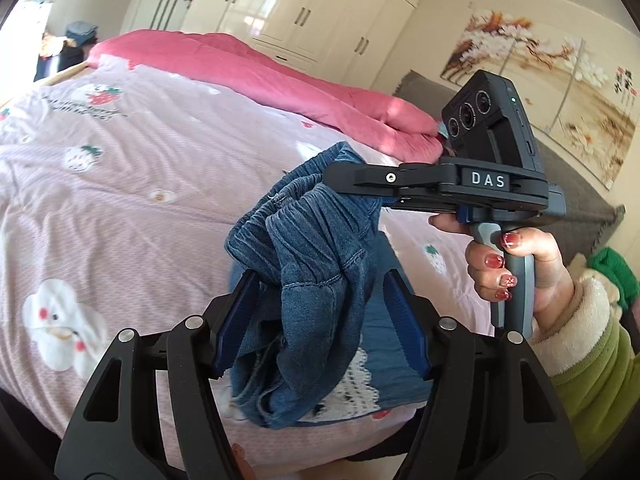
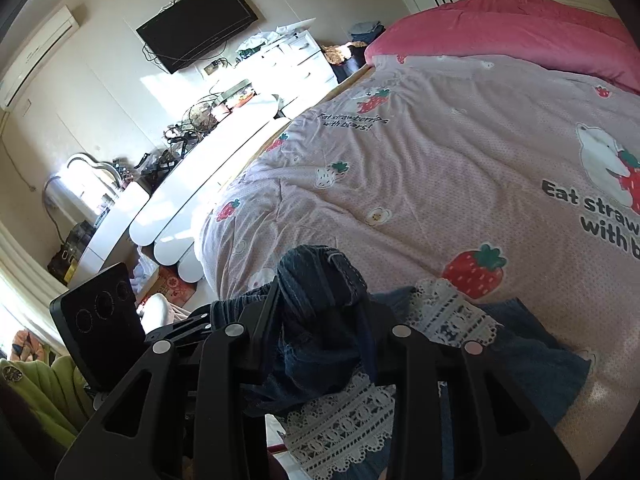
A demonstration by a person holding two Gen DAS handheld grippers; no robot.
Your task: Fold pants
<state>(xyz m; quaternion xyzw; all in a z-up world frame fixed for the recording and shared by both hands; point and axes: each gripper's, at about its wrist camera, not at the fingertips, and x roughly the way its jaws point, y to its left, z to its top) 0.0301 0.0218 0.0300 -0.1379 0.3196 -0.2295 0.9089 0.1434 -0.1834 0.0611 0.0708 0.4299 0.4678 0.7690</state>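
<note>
The pants (image 1: 316, 256) are small blue denim ones with an elastic waist and white lace trim (image 1: 356, 384). They hang bunched above the pink strawberry-print bed cover (image 1: 140, 184). My left gripper (image 1: 320, 292) has its jaws wide apart around the bunched waist, which rests against the left pad. My right gripper (image 1: 340, 180) comes in from the right, jaws closed on the waistband. In the right wrist view the right gripper (image 2: 320, 292) holds dark denim (image 2: 320, 280), and the legs with lace (image 2: 452, 312) trail onto the bed.
A rolled pink quilt (image 1: 260, 68) lies along the bed's far side. White wardrobes (image 1: 304, 12) stand behind it. A grey headboard (image 1: 576, 184) is on the right. A white dresser (image 2: 208, 172) with clutter and a wall TV (image 2: 196, 24) stand beside the bed.
</note>
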